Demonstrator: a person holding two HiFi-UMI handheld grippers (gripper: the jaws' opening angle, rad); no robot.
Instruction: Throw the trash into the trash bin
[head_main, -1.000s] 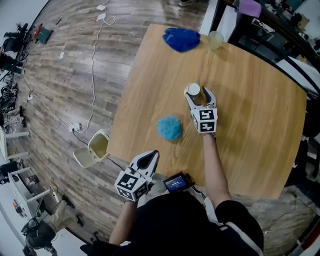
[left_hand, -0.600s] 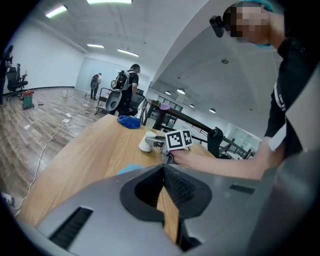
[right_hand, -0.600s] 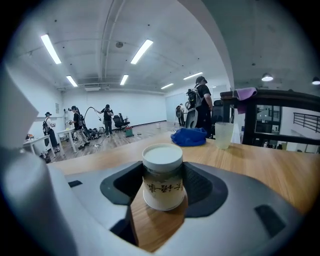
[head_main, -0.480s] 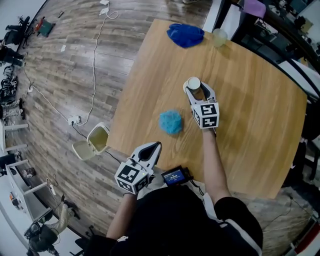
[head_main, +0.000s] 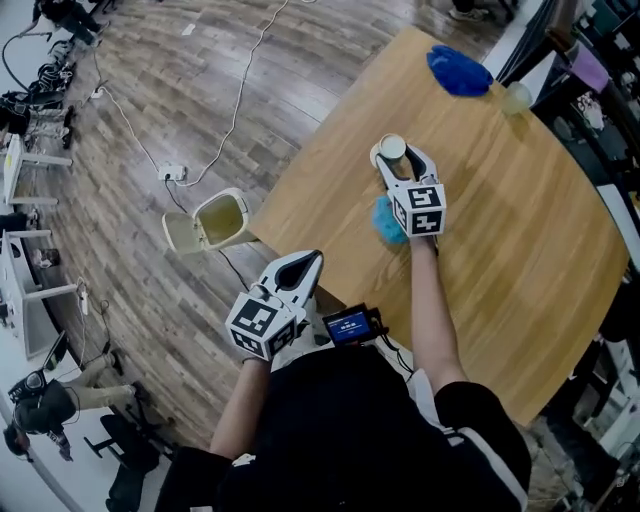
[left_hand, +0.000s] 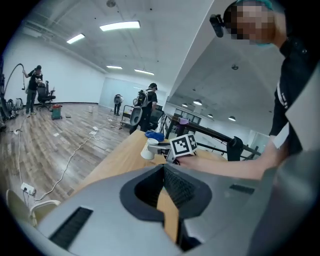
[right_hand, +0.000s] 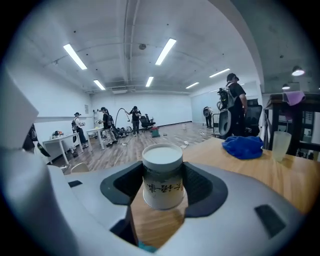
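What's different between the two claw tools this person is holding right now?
The right gripper is clamped on a white cup, its jaws having just been closing on it; the left gripper is shut with nothing in it. The right gripper is out over the table, while the left gripper is back by the table's near edge, closer to the bin. Both are the same grey two-jaw build and point away from the person.

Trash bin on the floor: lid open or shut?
Open. In the head view the trash bin shows its inside, with the lid swung back beside it.
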